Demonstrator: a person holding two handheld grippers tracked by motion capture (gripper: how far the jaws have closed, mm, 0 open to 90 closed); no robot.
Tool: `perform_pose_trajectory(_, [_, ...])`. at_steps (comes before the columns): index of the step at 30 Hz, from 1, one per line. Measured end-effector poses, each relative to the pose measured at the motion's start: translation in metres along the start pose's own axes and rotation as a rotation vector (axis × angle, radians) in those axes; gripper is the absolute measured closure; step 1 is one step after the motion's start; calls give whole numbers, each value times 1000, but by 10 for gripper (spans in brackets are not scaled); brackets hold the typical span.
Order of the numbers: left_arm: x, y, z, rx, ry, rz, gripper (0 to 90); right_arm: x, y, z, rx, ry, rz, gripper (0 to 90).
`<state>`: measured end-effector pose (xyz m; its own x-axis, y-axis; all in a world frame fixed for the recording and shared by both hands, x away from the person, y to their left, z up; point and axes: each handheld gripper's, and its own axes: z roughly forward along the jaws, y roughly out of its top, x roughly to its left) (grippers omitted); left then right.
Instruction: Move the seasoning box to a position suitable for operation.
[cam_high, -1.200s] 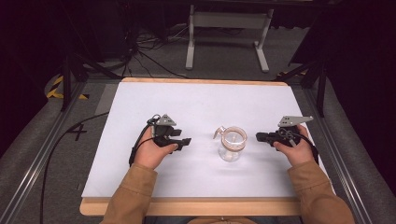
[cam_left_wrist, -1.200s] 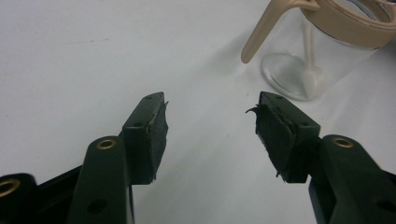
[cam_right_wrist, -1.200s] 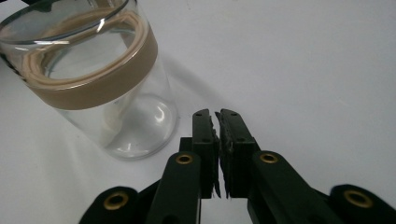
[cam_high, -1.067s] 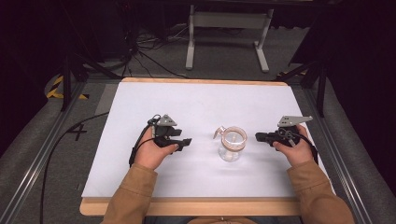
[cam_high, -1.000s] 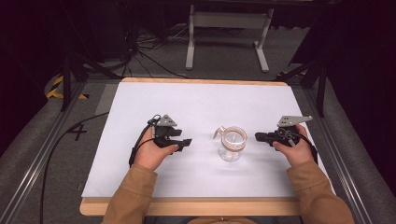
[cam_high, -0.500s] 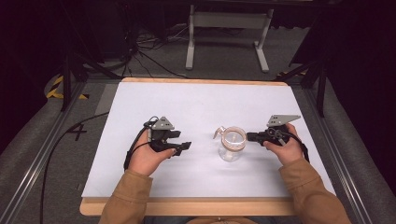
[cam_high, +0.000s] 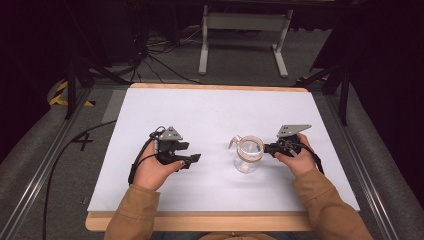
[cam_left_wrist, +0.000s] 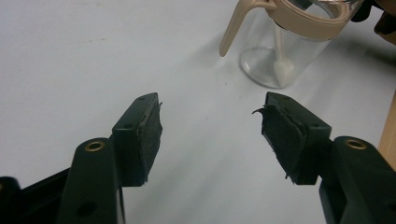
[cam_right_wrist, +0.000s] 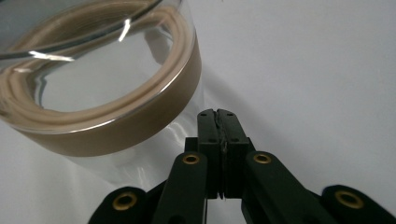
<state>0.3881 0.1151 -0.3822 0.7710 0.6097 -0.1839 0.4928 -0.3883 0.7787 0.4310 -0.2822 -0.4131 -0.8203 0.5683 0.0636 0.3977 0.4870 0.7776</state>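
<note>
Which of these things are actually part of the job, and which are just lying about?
Likely in use:
- glass jug with tan rim and handle
- right claw, shut, beside the jug
- left claw, open, apart from it
- white table

Just about:
- cables on the floor
- metal stand

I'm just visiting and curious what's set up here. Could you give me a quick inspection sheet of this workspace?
Surface: white table, wooden edge.
Job's things: glass jar with tan rim, upright, spout-like handle on its far-left side.
Clutter: nothing seen.
Grippers: left gripper open, apart from the jar; right gripper shut, empty, beside the jar's wall.
Cables: one cable trails left off the table.
Surroundings: dark floor, grey stand behind.
</note>
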Motion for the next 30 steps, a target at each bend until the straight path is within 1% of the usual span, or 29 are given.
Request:
perform_pose_trajectory(1, [0,0,0,2,-2,0,384,0,0,0,-1,-1,0,900])
perform_pose_trajectory(2, [0,0,1,1,-6,-12,388,1,0,0,0,-1,-1,900])
perform_pose_trajectory(3, [0,1,1,1,-3,-3,391,2,0,-1,1,0,-3,900])
perform_pose_trajectory(6, [1,3,2,-2,-3,-2,391,5,-1,-1,6,10,2,900])
perform_pose_trajectory(7, [1,3,2,-2,-3,-2,391,7,-2,-1,18,17,-3,900])
perform_pose_trajectory(8, [2,4,3,-4,-6,5,391,7,-2,-1,18,17,-3,900])
perform_pose_trajectory(13, [1,11,6,-8,-18,6,390,20,-5,4,58,18,-32,900])
perform_pose_trajectory(14, [1,12,7,-10,-22,9,390,23,-6,5,65,21,-37,900])
perform_pose_trajectory(15, [3,14,8,-9,-17,28,391,26,-6,6,71,23,-41,900])
perform_pose_trajectory(16, [1,15,9,-14,-24,16,392,28,-7,6,75,29,-48,900])
perform_pose_trajectory(17, [1,16,11,-18,-30,14,392,31,-7,7,80,31,-53,900])
perform_pose_trajectory(19, [0,18,12,-11,-37,17,393,37,-7,8,94,33,-73,900])
perform_pose_trajectory(20, [1,19,13,-18,-38,32,404,40,-7,8,98,37,-80,900])
perform_pose_trajectory(21, [0,19,13,-8,-41,23,408,42,-7,8,99,40,-83,900])
perform_pose_trajectory(22, [0,19,13,-2,-44,25,409,44,-7,9,103,46,-89,900])
perform_pose_trajectory(23, [1,20,14,-7,-48,28,412,46,-7,9,107,53,-92,900])
perform_pose_trajectory(26, [1,20,15,-13,-48,24,424,50,-6,11,115,63,-104,900])
perform_pose_trajectory(28, [2,19,14,-14,-47,31,426,54,-5,12,125,74,-112,900])
perform_pose_trajectory(29, [3,19,14,-14,-42,18,431,56,-5,13,129,79,-114,900])
perform_pose_trajectory(30, [4,19,13,-17,-39,20,436,58,-4,14,132,88,-118,900])
